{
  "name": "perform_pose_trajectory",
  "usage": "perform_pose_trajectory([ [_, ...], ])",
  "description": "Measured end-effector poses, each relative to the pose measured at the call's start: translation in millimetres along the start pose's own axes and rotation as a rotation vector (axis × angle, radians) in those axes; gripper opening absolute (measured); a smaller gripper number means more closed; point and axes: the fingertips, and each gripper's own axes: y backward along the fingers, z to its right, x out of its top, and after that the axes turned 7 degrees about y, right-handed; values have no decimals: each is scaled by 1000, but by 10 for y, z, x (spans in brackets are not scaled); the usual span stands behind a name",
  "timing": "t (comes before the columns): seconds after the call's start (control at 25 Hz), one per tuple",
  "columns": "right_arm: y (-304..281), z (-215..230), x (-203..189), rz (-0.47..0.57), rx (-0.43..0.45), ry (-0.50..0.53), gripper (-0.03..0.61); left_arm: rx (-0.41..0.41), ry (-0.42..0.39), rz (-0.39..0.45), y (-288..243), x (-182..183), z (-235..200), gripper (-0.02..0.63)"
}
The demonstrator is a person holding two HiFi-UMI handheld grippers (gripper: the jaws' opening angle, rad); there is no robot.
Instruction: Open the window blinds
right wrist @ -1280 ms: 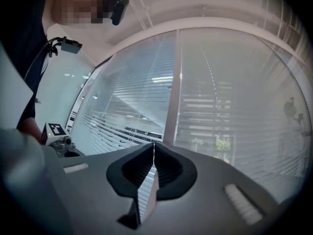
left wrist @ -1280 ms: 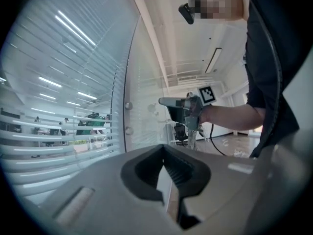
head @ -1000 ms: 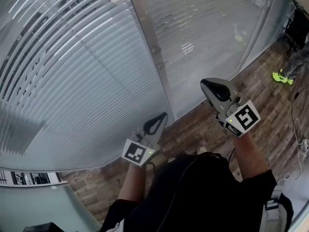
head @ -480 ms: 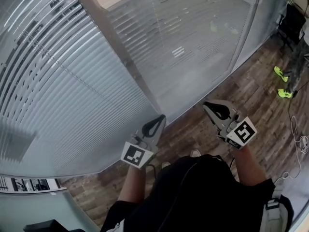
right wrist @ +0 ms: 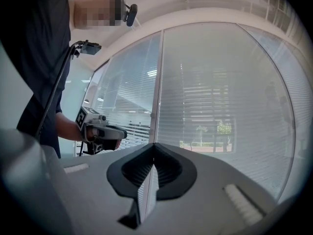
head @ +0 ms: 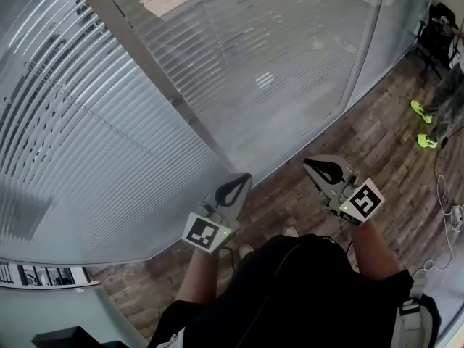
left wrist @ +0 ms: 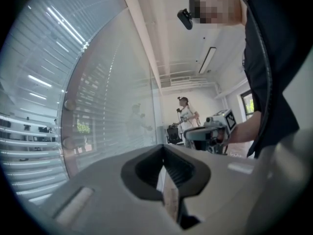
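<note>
- The pale grey slatted window blinds (head: 101,151) fill the upper left of the head view. They stand ahead of both tongs and apart from them. Their thin horizontal slats lie close together, seemingly behind shiny glass.
- The left gripper (head: 245,177) is smooth grey plastic with dark ribbed pads. Its jaws meet at the tips, leaving a teardrop-shaped hollow behind them, and nothing is held.
- The right gripper (head: 307,164) has the same build. Its jaws are pressed together and empty, and it points towards the glass.
- A grey upright frame post (head: 152,78) divides the panes.
- Glare and reflections on the glass blur whatever lies beyond the slats.
- At the right edge a bystander is cut off. Only bright yellow-green shoes (head: 428,141) and a grey trouser leg show.
- The brown wood-plank floor (head: 377,151) looks worn and streaky.
</note>
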Motion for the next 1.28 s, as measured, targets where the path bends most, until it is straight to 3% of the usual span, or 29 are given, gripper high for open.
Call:
perform_pose_trajectory([
  [0.64,72,-17,-52,0,3,-31,6,10,-1,6,-26,10,38,3],
  [1.28,-69,-47,-65,-16,26,9,6,2,7,6,-55,-27,-90,4],
])
